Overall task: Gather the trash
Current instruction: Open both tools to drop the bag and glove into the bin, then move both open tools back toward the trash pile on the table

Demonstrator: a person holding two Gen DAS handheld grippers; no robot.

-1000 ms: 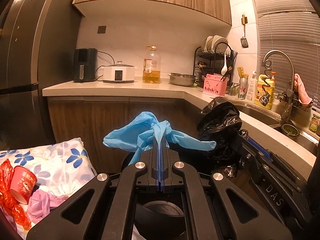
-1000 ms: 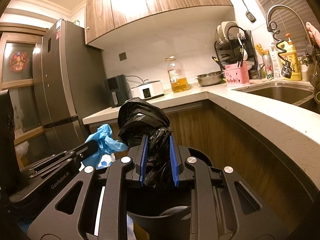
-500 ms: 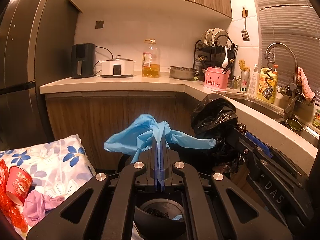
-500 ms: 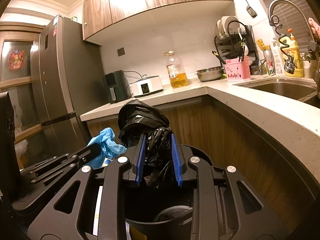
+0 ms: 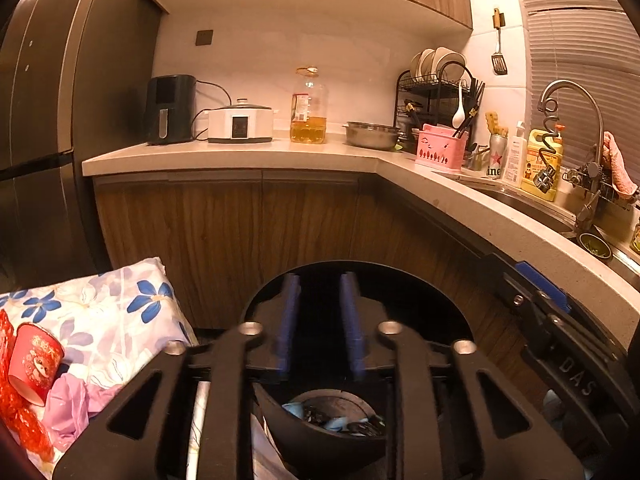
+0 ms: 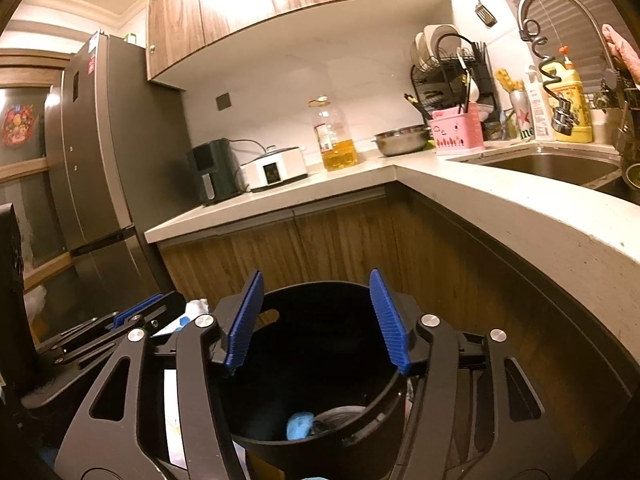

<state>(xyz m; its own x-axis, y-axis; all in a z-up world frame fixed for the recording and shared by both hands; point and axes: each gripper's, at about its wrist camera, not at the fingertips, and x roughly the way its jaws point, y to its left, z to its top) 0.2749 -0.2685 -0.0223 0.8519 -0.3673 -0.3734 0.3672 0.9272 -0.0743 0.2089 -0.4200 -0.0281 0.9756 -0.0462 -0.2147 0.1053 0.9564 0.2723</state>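
Observation:
A black round bin (image 5: 320,446) (image 6: 320,436) stands just below both grippers. Inside it lie the blue glove (image 6: 299,426) (image 5: 294,410) and dark crumpled plastic (image 5: 360,426). My left gripper (image 5: 319,284) hangs over the bin's mouth, its jaws opening with nothing between them. My right gripper (image 6: 317,280) is also above the bin, jaws opening wide and empty. To the left, on a flowered cloth (image 5: 112,320), lie a red paper cup (image 5: 34,362), red wrapping (image 5: 16,412) and a lilac plastic bag (image 5: 72,404).
An L-shaped counter (image 5: 248,156) with wooden cabinet fronts (image 5: 240,248) closes the space ahead and to the right. A dark fridge (image 6: 108,176) stands at the left. On the counter are an oil bottle (image 5: 307,110), a cooker, a dish rack and the sink (image 6: 556,168).
Both grippers opened. The blue glove dropped out of the left one and the black bag out of the right one; both now lie in the bin.

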